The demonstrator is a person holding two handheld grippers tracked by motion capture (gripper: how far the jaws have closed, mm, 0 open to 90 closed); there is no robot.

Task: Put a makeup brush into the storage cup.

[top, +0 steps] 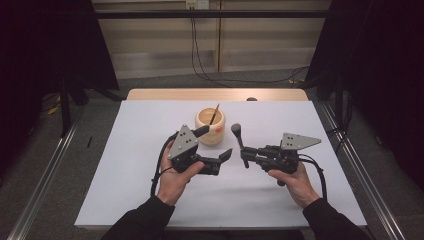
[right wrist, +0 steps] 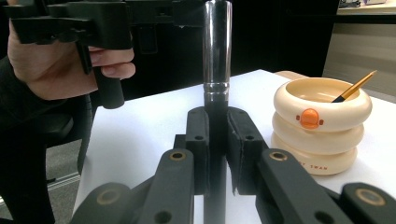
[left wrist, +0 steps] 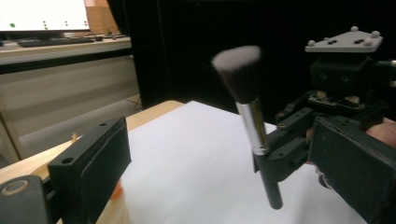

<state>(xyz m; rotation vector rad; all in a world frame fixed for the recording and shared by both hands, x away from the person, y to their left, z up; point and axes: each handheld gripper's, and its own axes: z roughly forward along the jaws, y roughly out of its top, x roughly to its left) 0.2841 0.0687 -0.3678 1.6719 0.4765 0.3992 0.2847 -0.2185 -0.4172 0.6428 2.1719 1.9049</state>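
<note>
1. The white rectangular table cover spans the wooden table.
2. The left gripper hovers above it, black jaws apart and empty.
3. The right gripper clamps its jaws on the brush's handle.
4. The cream ringed holder stands behind both, a thin gold-handled brush inside.
5. The black makeup brush with silver ferrule stands upright between the grippers.

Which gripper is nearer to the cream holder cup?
Left. The left gripper sits just in front of the cup, its body almost touching; the right gripper, clamping the brush, is off to its side.
</note>
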